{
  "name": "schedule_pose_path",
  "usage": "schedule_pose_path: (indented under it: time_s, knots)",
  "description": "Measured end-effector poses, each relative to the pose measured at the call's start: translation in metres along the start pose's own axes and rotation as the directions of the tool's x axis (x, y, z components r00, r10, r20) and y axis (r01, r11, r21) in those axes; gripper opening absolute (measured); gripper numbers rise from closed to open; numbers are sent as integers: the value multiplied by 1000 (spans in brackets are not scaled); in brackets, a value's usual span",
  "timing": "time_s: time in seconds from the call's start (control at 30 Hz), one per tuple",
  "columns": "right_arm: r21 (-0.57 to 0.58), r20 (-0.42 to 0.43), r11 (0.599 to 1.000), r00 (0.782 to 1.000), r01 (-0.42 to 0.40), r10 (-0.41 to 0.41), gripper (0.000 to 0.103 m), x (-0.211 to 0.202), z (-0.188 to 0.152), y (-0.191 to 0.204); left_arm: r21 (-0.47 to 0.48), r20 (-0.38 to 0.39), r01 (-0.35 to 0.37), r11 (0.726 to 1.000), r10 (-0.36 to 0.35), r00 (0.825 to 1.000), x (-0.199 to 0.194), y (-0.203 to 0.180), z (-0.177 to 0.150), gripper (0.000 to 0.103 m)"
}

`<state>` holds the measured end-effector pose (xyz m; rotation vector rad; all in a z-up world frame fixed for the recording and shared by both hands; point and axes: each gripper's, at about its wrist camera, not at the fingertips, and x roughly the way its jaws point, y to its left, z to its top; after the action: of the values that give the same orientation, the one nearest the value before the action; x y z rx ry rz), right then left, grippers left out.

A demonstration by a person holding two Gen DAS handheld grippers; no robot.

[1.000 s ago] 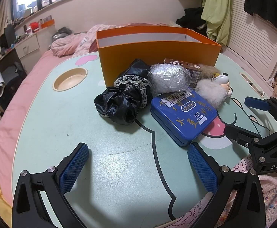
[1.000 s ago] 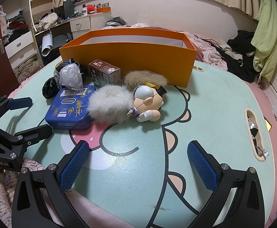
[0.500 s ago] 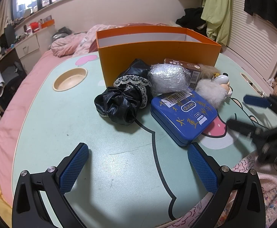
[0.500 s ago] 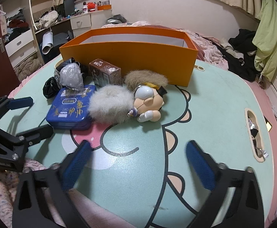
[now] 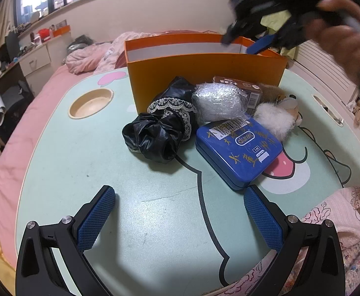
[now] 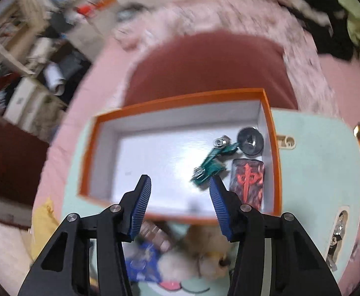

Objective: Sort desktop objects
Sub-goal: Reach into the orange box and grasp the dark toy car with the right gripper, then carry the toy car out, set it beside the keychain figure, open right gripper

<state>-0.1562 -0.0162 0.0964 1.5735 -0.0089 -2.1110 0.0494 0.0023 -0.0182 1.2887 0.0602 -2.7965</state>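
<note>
- Right gripper [image 6: 180, 197]: jaws spread, empty, above orange box [image 6: 270, 148]; box at table's far edge.
- Left gripper [image 5: 180, 212]: spread, empty, near edge.
- Done, judged: green tool [image 6: 213, 162], black disc [image 6: 250, 140], red-patterned case [image 6: 248, 181] in box's right end.
- Left: blue tin [image 5: 239, 150], black lace scrunchie [image 5: 160, 128], bubble-wrap bundle [image 5: 219, 101], brown carton [image 5: 239, 86], plush toy [image 5: 276, 116] before box.

orange box [image 5: 204, 74], blue tin [image 5: 239, 153] on table [image 5: 81, 162]

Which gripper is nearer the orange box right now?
Right. The right gripper hovers open above the orange box, looking down into it. The left gripper sits low over the table's near edge, with the clutter between it and the box.
</note>
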Motion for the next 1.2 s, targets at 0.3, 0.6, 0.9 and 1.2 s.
schedule_pose_path:
  time_s: [0.3, 0.6, 0.9, 1.2]
  knots:
    - [35, -81, 988, 986, 151, -148, 47, 43, 19, -5, 3, 0, 4, 1000, -4, 1000, 0, -2, 4, 103]
    - [-73, -58, 974, 974, 216, -221, 11, 47, 13, 9, 3, -1, 6, 1000, -6, 1000, 2, -1, 6, 103]
    - [-50, 63, 998, 997, 38, -35, 8, -3, 0, 14, 3, 0, 7, 1000, -7, 1000, 3, 0, 6, 103]
    - [-229, 262, 973, 963, -2, 64, 9, -105, -93, 31, 3, 0, 6, 1000, -6, 1000, 3, 0, 6, 103]
